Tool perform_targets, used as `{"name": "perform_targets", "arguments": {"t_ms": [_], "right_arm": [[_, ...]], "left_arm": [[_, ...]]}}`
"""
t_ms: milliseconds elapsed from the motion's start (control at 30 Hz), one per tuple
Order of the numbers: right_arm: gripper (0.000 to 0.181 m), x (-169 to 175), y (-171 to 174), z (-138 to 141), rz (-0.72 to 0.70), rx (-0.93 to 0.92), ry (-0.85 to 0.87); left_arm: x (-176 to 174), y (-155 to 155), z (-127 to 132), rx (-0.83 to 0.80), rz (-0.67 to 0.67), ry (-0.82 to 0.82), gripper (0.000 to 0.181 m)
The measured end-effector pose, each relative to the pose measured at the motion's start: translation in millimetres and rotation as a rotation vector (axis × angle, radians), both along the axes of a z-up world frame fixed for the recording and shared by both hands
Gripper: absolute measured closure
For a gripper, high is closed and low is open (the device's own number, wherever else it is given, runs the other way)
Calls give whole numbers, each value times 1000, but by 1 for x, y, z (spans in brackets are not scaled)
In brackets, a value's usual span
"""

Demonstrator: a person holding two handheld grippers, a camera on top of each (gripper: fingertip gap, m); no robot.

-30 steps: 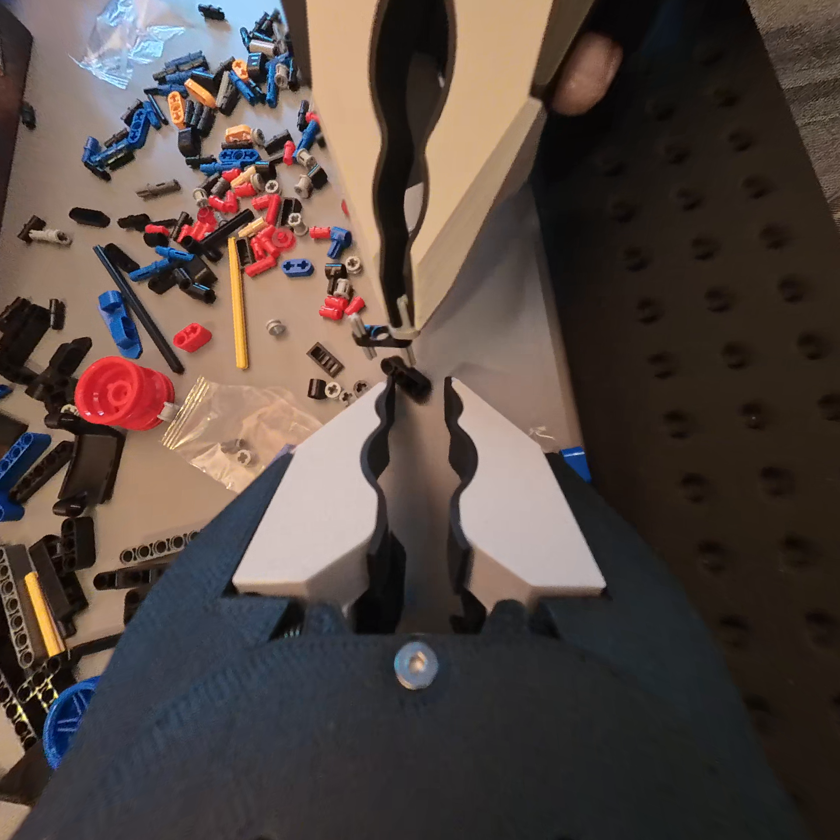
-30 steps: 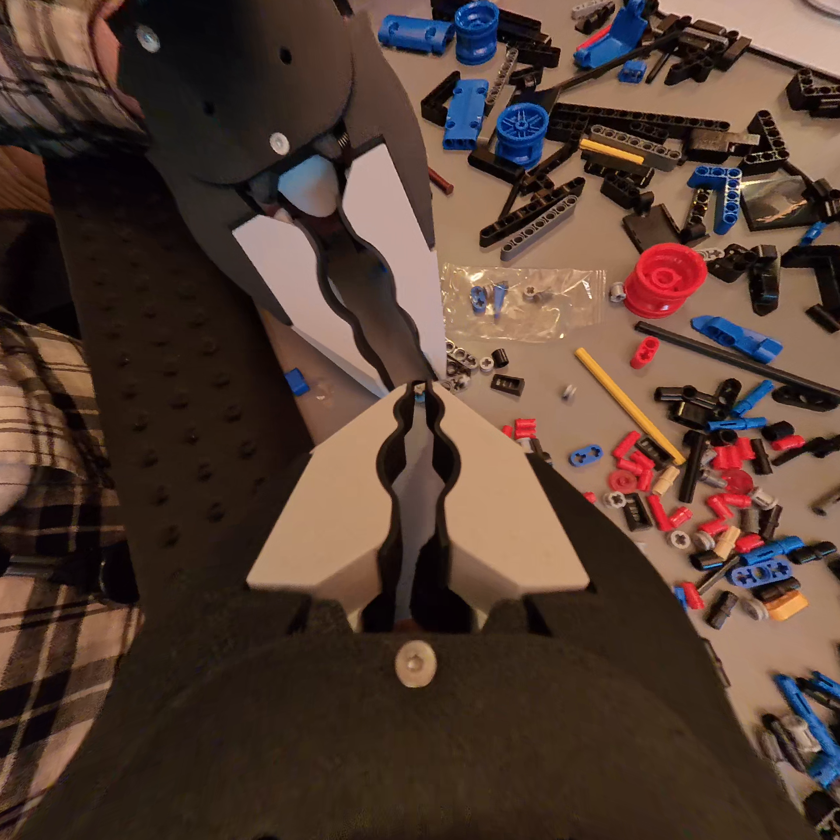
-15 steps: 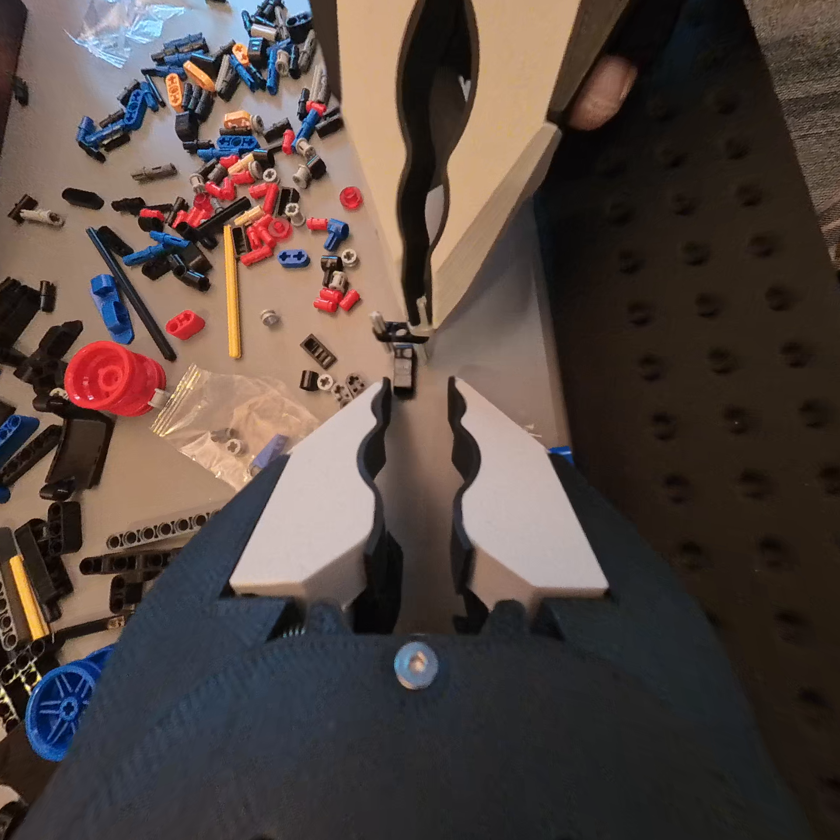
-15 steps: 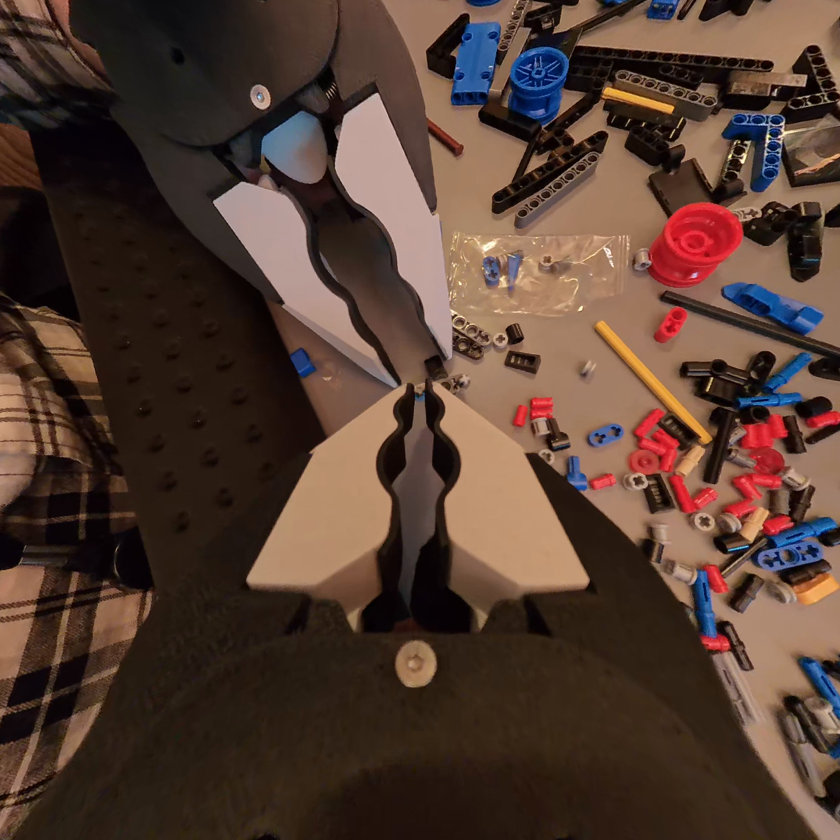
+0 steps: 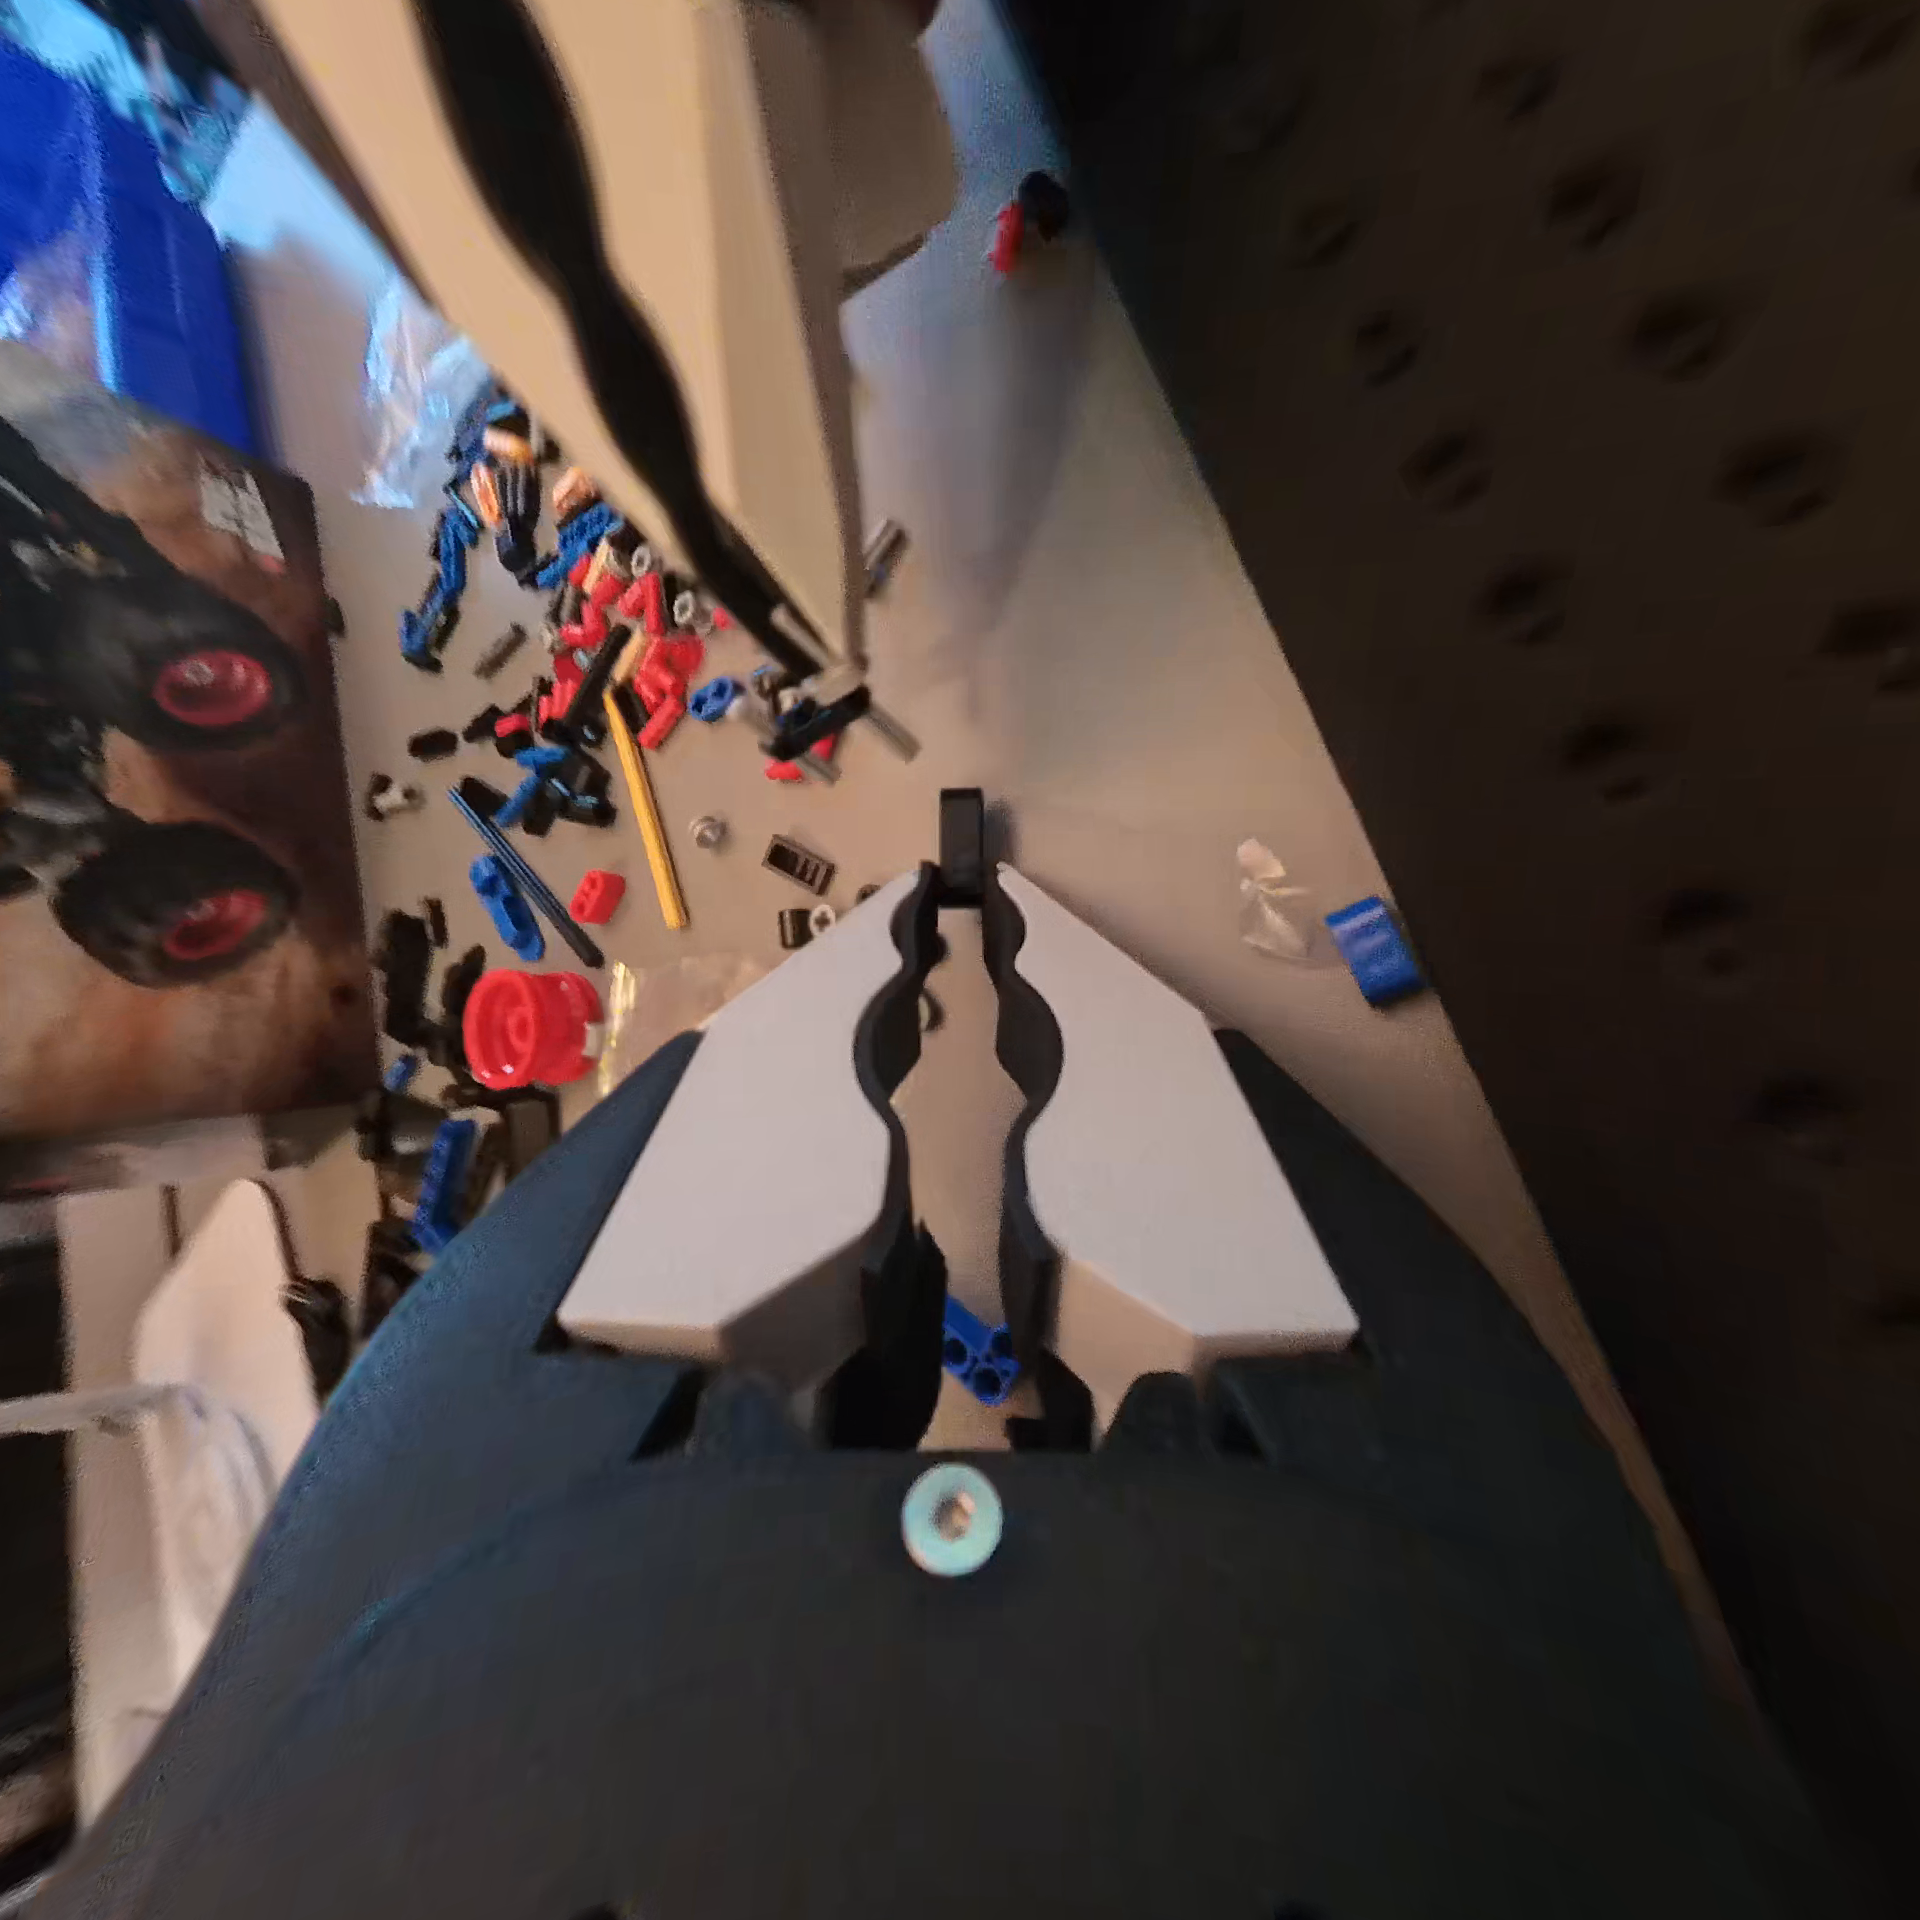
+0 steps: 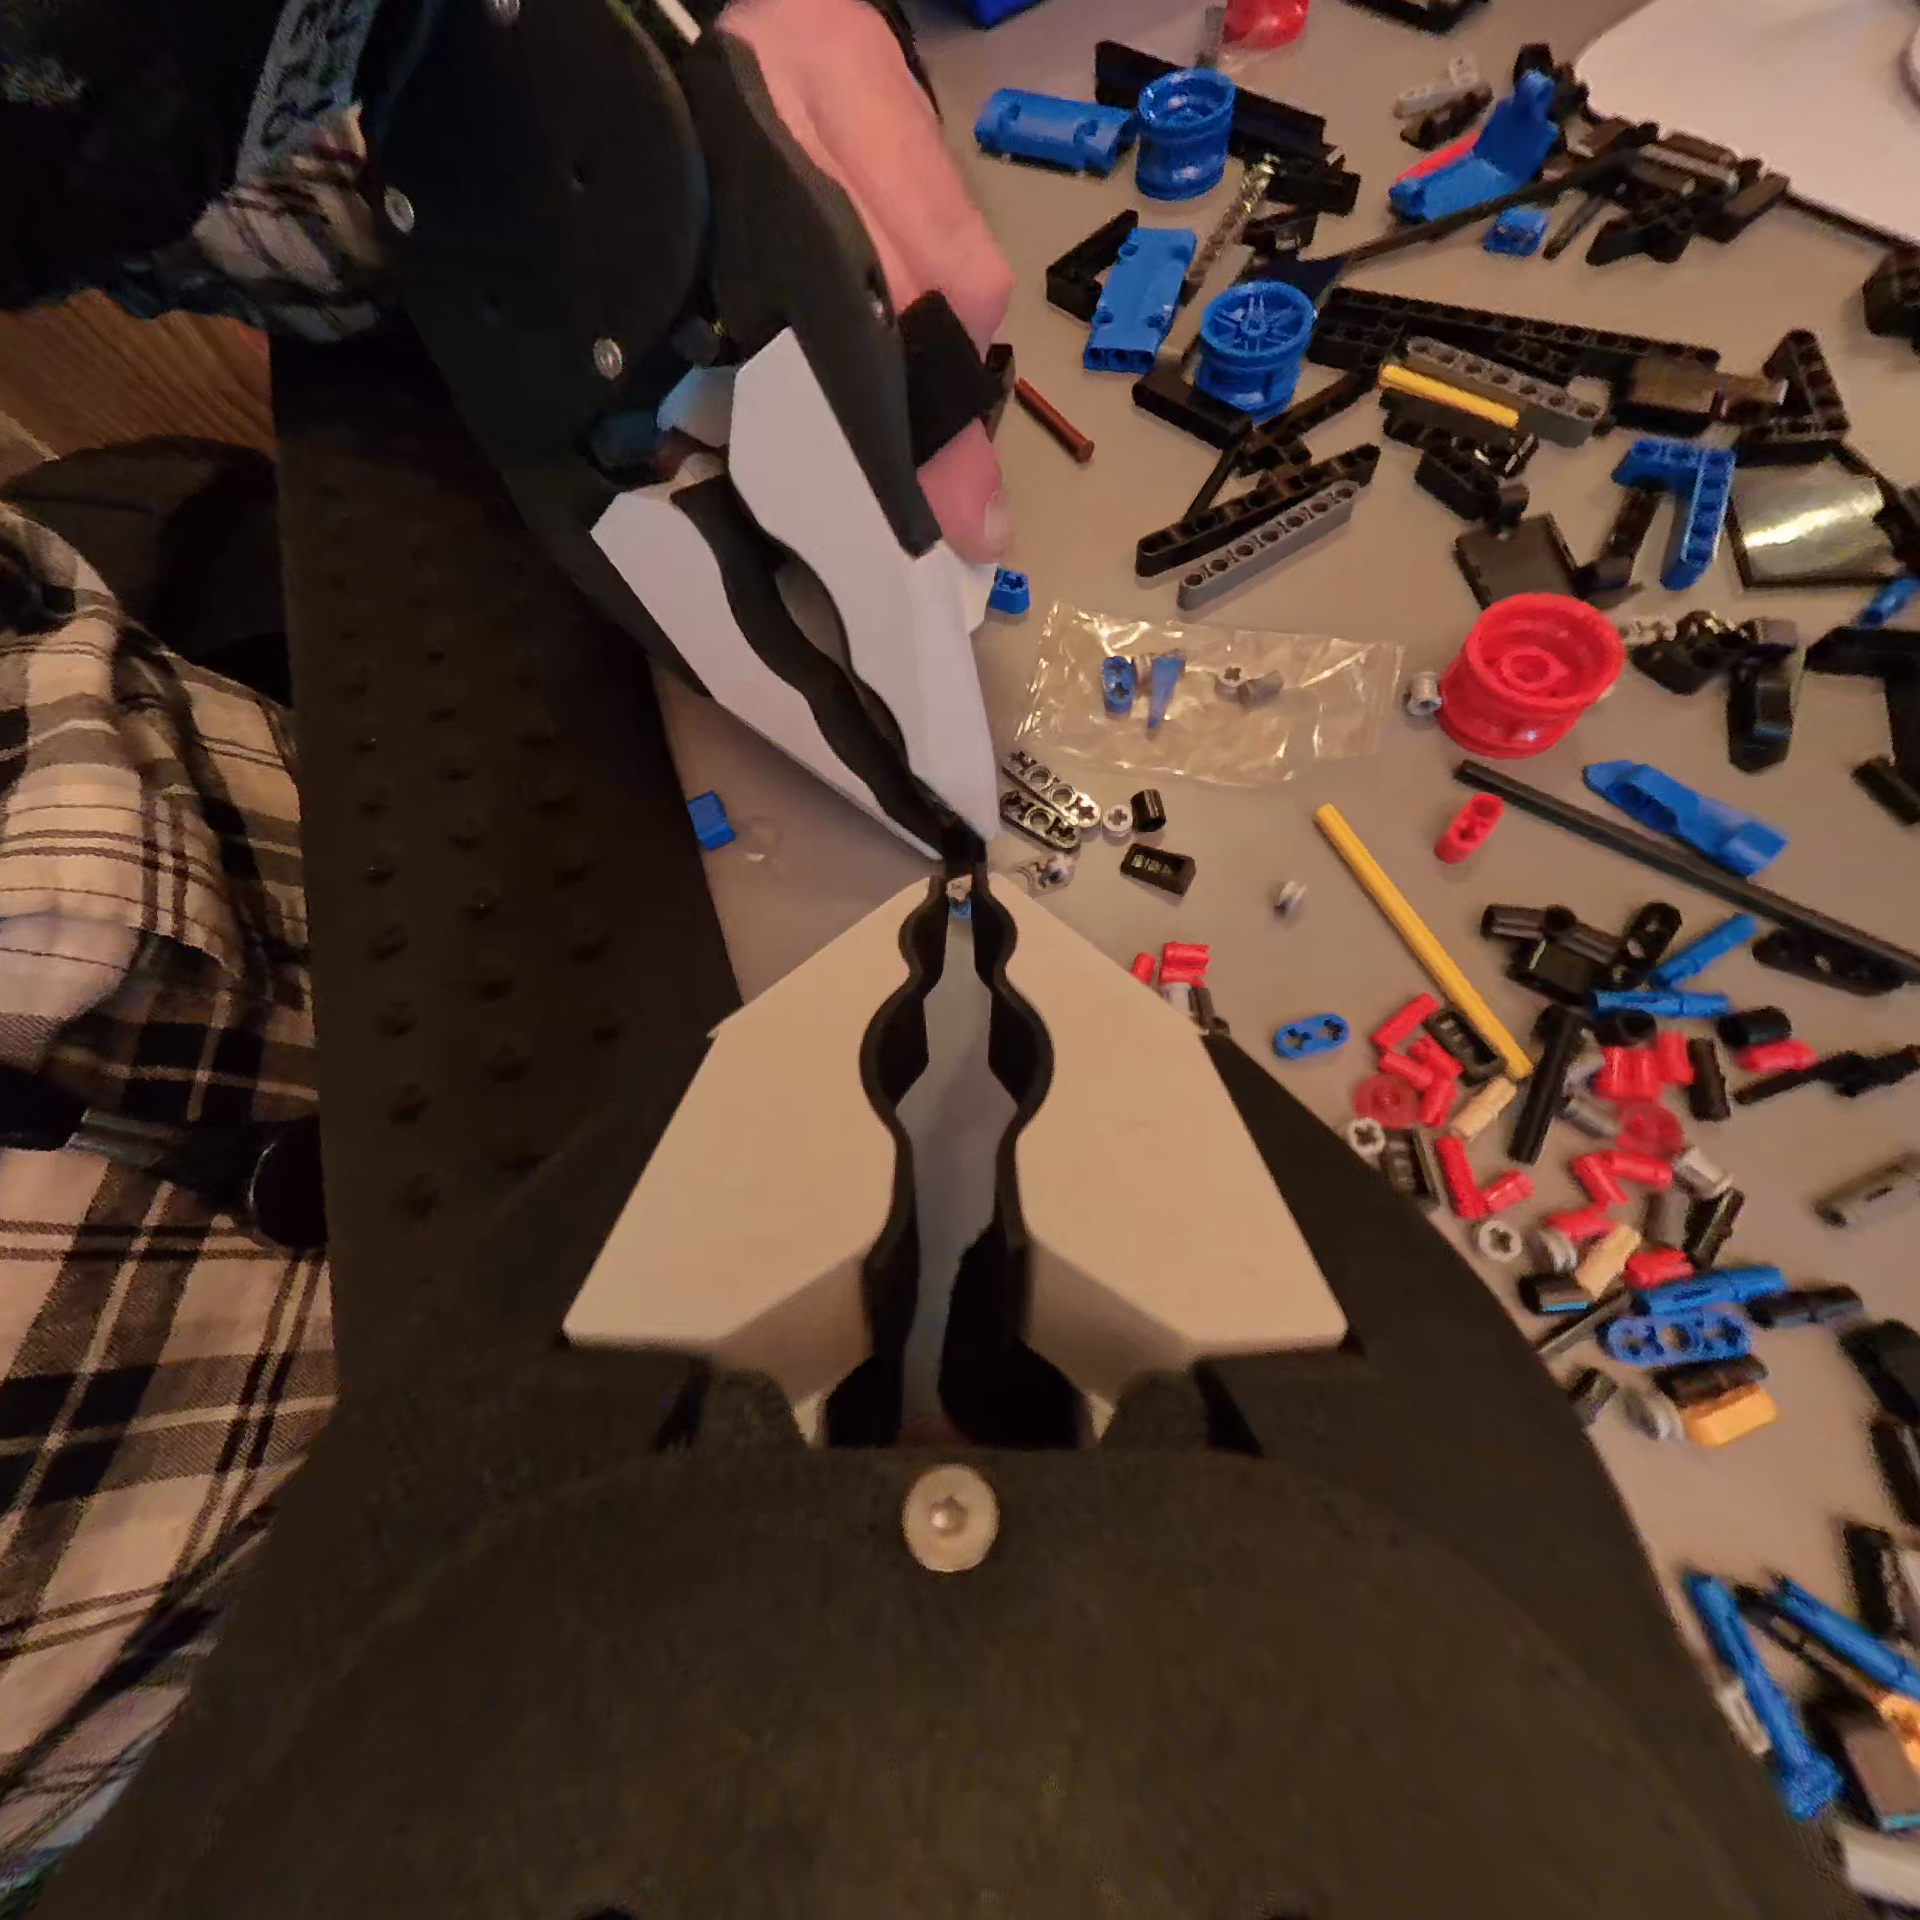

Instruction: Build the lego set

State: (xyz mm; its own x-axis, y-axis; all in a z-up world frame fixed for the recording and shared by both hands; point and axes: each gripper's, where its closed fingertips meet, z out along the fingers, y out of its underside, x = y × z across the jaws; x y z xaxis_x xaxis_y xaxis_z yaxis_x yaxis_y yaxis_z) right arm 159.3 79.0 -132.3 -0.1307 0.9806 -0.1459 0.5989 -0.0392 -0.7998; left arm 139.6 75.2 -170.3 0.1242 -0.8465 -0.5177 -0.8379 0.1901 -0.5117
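Left gripper (image 5: 961, 883): fingers nearly closed, pinching a small black plastic connector (image 5: 962, 840), long axis pointing forward.
Right gripper (image 6: 961, 894): fingers clamped on a tiny grey-and-blue pin piece (image 6: 958, 898).
Relation: tips almost meeting above the grey surface (image 6: 831, 914).

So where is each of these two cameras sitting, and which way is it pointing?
Left wrist view: sits on the left gripper, looking along its fingers at a small black piece pinched in the tips, with the grey table beyond; no hand shows.
Right wrist view: sits on the right gripper, looking along its nearly closed fingers to where the left gripper's tips meet its own; the person's hand and a plaid sleeve show.
Shared: each shows the other gripper, the red wheel and the yellow rod.
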Motion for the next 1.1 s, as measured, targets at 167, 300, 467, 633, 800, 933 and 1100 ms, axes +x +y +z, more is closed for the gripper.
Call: {"name": "perform_targets", "arguments": {"t_ms": [167,300,467,633,800,933,1100], "right_arm": [[177,-4,-3,-9,84,35,-8],[177,-6,-8,-12,131,41,2],[177,-3,-14,-12,180,41,15],[178,-3,-19,-9,226,58,49],[178,-4,-25,-13,269,111,49],[178,-5,-27,-17,284,142,34],[177,-3,-24,-14,262,136,41]], "left_arm": [[3,-7,-1,146,-106,57,175],[3,-7,-1,186,-128,60,175],[3,-8,0,229,-145,60,174],[2,-8,0,245,-137,50,174],[-3,-2,0,225,-70,40,174],[-3,-3,-2,200,-70,35,178],[-7,-6,-2,52,-25,-14,175]]}}
